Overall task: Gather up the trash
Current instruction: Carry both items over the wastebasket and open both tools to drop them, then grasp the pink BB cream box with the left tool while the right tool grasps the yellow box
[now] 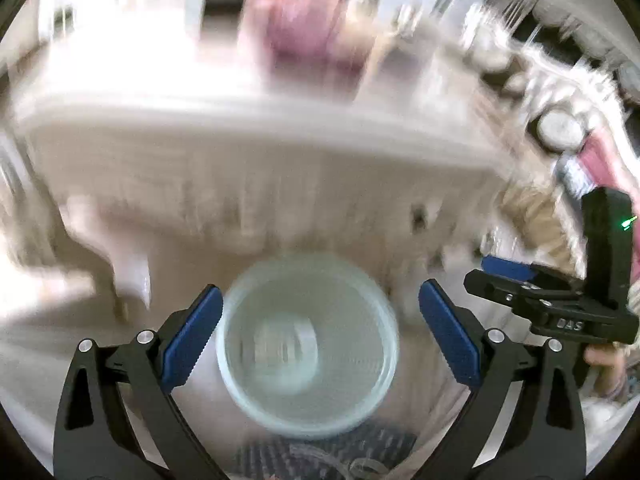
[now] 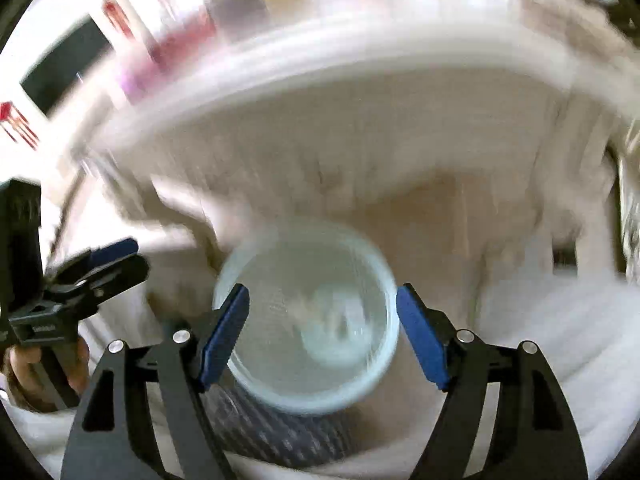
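Observation:
Both views are blurred by motion. A pale blue-green round plastic cup or tub (image 1: pixel 308 346) shows mouth-on in the left wrist view, between my open left gripper's (image 1: pixel 320 340) blue pads (image 1: pixel 192 340). Neither pad touches it. In the right wrist view the same tub (image 2: pixel 308 316) sits between my open right gripper's (image 2: pixel 322 336) pads (image 2: pixel 226 332), the left pad overlapping its rim. A dark mesh bin (image 2: pixel 280 432) lies just under the tub. Whether the tub is falling or resting I cannot tell.
A white table edge (image 1: pixel 240 120) curves across the top of both views, with blurred pink and red items (image 1: pixel 308 28) on it. The right gripper (image 1: pixel 560 300) shows at the right of the left wrist view; the left gripper (image 2: pixel 80 276) at the left of the right wrist view.

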Available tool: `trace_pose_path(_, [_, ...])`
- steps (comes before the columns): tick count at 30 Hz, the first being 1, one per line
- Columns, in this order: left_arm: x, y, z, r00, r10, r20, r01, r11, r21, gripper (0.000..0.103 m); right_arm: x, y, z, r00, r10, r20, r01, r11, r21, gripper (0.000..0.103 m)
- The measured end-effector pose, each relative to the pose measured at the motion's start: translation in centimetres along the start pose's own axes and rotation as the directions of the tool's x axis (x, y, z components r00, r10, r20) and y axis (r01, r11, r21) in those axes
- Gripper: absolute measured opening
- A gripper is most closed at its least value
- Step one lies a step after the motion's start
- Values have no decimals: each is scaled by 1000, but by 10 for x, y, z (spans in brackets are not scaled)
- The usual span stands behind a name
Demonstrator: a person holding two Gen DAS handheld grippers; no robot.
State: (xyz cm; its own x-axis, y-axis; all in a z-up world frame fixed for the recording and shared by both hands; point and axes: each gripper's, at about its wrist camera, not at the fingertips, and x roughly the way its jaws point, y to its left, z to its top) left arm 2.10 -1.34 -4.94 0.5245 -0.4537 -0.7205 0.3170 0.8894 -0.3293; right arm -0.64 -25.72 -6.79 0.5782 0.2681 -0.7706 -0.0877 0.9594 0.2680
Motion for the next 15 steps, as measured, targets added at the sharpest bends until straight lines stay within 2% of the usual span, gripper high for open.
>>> trace_pose_path(2, [-21, -10, 27, 990, 81, 119, -88, 995, 50, 96, -12, 7, 27, 995, -2, 101, 5, 1000, -28, 72])
trace_pose_path(3, [-26, -16, 44, 970, 154, 188, -171, 982, 75, 96, -13, 12, 41, 990, -6, 141, 12, 999, -46, 72])
trace_pose_path(5, [-19, -22, 66, 944, 242, 226, -265, 961, 77, 96, -3, 24, 72, 982, -31, 187, 46, 996, -75, 72])
trace_pose_path(8, [-3, -26, 86, 940, 248, 234, -265, 963, 46, 96, 18, 35, 110, 978, -21, 208, 36, 997, -70, 72])
trace_pose_path(10, [9, -29, 89, 937, 261, 233, -277, 960, 39, 96, 36, 46, 128, 975, -60, 213, 81, 993, -90, 72])
trace_pose_path(12, [23, -29, 94, 922, 314, 225, -331, 943, 40, 96, 45, 54, 138, 973, -87, 214, 111, 989, -103, 72])
trace_pose_path(15, [41, -29, 97, 920, 341, 195, -354, 935, 34, 96, 67, 54, 147, 979, -99, 177, 118, 988, -103, 72])
